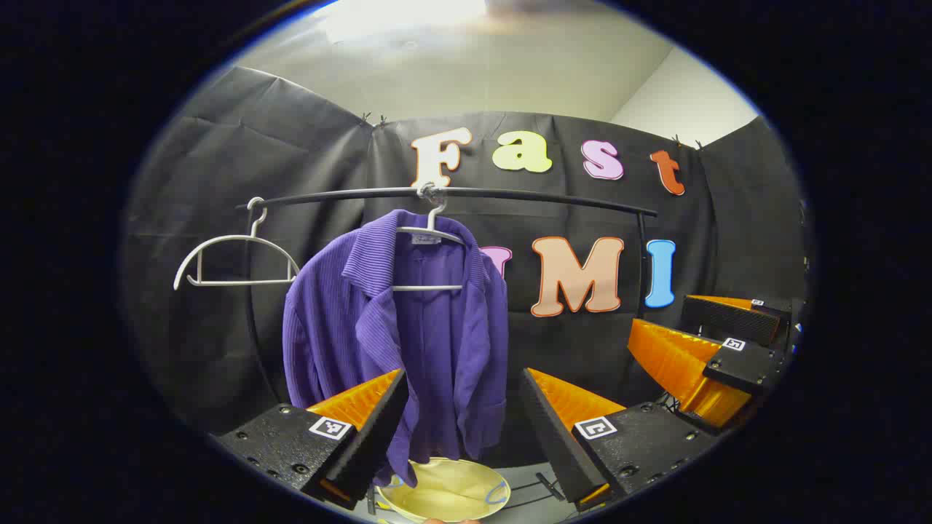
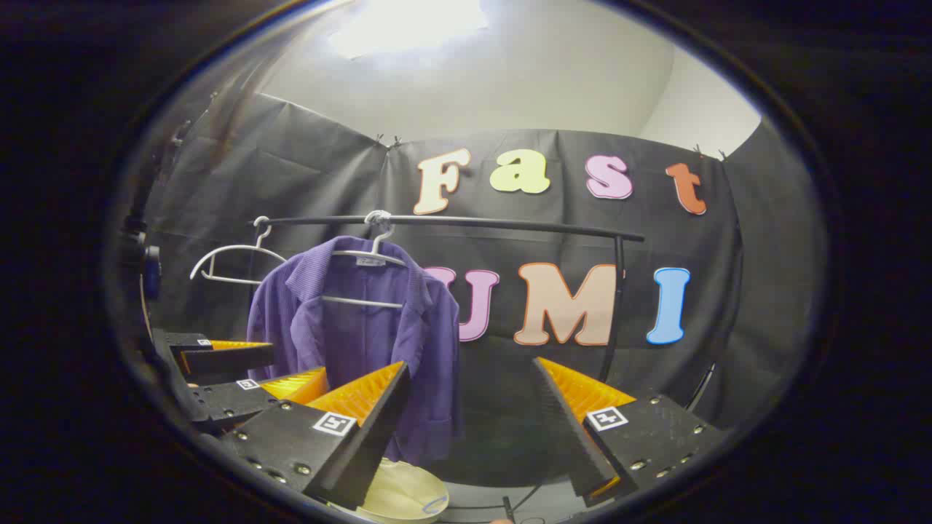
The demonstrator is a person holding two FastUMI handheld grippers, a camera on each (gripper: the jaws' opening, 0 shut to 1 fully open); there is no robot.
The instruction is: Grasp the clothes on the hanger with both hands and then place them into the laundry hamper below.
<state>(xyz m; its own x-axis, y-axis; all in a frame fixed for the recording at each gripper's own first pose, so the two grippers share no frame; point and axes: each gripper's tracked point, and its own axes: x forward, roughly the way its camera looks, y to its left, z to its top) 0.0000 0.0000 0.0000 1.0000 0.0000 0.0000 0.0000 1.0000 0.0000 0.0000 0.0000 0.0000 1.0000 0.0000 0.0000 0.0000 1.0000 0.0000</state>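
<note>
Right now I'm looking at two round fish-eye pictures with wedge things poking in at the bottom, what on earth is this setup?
A person holds a handheld two-finger gripper in each hand, with a camera riding on each. The wedges at the bottom are each camera's own jaws: the left gripper in the left gripper view, the right gripper in the right gripper view. Both stand open and hold nothing. Ahead, a purple shirt hangs on a white hanger from a black rail; an empty hanger hangs beside it. Below the shirt sits a pale yellow laundry hamper, where the shirt should go.
</note>
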